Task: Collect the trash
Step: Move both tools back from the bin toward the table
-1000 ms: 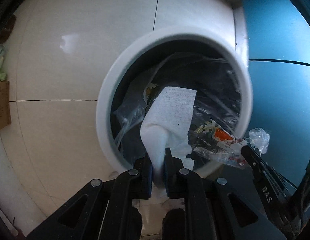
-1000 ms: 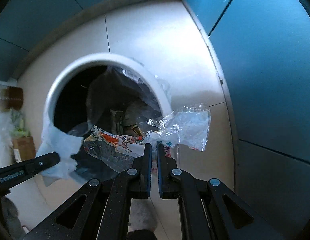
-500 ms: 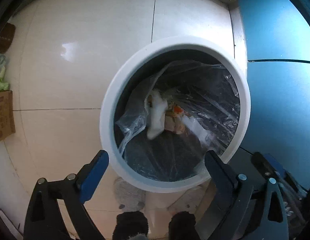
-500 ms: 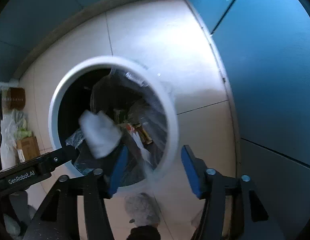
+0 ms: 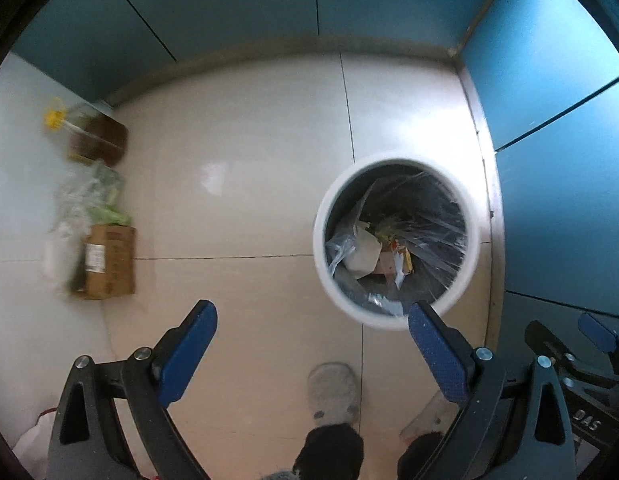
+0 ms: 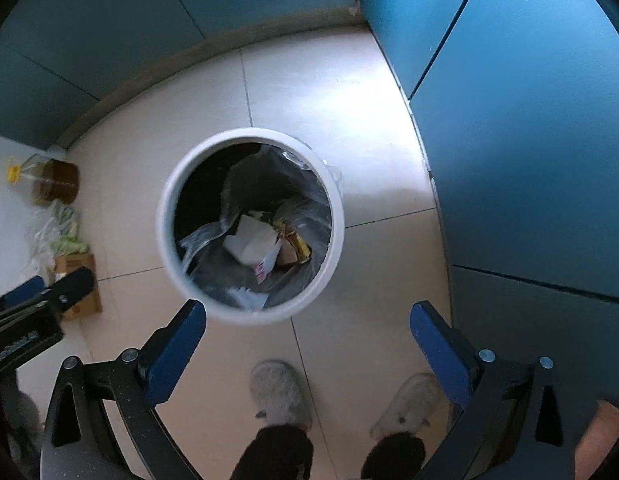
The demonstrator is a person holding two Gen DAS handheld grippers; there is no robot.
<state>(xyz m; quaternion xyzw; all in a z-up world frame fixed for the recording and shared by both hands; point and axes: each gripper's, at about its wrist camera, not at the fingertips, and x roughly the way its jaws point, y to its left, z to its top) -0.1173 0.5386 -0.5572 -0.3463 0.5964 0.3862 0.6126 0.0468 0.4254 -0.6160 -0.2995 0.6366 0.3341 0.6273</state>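
Note:
A white round bin [image 5: 319, 236] [image 6: 163, 220] with a clear liner stands on the pale floor tiles, far below both grippers. Inside it lie a white paper towel [image 5: 363, 256] [image 6: 249, 244] and a colourful plastic wrapper [image 5: 401, 262] [image 6: 265, 267] among other scraps. My left gripper [image 5: 312, 309] points straight down, open and holding nothing, with the bin just beyond its right finger. The jaws of my right gripper [image 6: 307, 309] are opening wide with nothing between them, and the bin shows just beyond its fingertips.
Teal cabinet fronts [image 5: 557, 168] [image 6: 529, 140] close off the right and far sides. By the left wall stand a cardboard box [image 5: 109, 268], plastic bags [image 5: 89, 200] and an oil bottle [image 5: 95, 142]. The person's feet in grey slippers [image 5: 334, 392] [image 6: 278, 397] stand near the bin.
Both grippers were shut, the left on the paper towel and the right on the wrapper. Both opened, the trash dropped into the bin, and both grippers rose well above it.

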